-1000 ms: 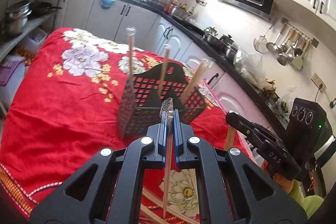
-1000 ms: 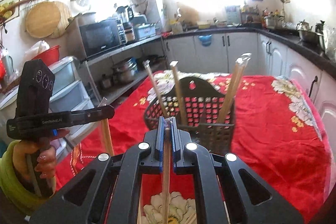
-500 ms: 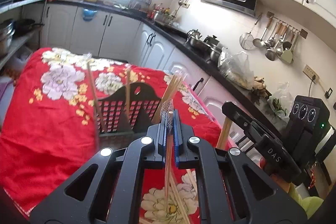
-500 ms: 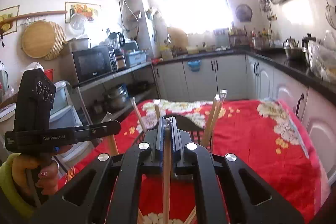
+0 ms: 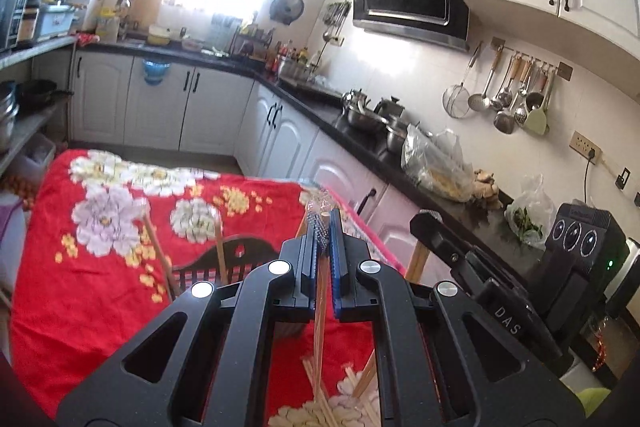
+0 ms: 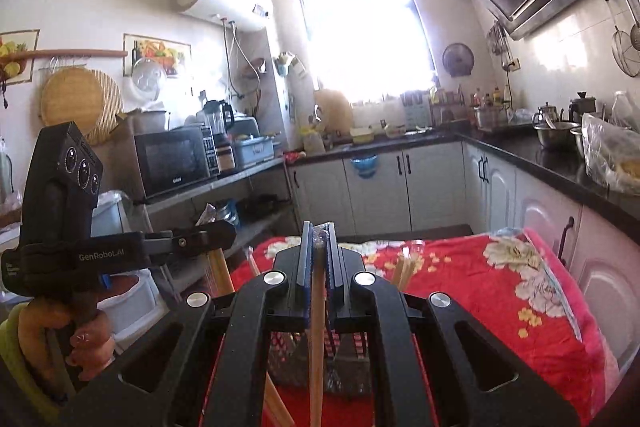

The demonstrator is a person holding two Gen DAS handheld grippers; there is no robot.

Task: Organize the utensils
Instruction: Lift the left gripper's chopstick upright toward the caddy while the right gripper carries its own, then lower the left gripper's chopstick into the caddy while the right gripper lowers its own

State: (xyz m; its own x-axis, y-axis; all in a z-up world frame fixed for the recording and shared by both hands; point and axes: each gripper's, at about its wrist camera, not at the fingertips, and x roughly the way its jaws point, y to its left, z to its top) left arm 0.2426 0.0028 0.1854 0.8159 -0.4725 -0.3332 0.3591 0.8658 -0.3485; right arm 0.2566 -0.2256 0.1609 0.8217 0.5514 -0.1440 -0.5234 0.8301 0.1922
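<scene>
My left gripper (image 5: 325, 223) is shut on a wooden chopstick (image 5: 319, 327) that hangs down between its blue pads. Below and beyond it stands the black mesh utensil basket (image 5: 208, 263) with several chopsticks upright in it. More chopsticks (image 5: 320, 403) lie loose on the red cloth under the gripper. My right gripper (image 6: 319, 231) is shut on another wooden chopstick (image 6: 316, 347), held above the same basket (image 6: 340, 343). Each gripper shows in the other's view: the right gripper (image 5: 424, 223) at the right, the left gripper (image 6: 228, 229) at the left, both holding a chopstick.
A red flowered cloth (image 5: 80, 267) covers the table. White cabinets and a dark counter (image 5: 360, 143) with pots and bags run along the right. Open shelves with a microwave (image 6: 172, 159) stand to the left. A hand (image 6: 84, 339) grips the left tool.
Both grippers have risen with their chopsticks and tilted up. The basket has dropped low in both views, and more of the kitchen walls shows.
</scene>
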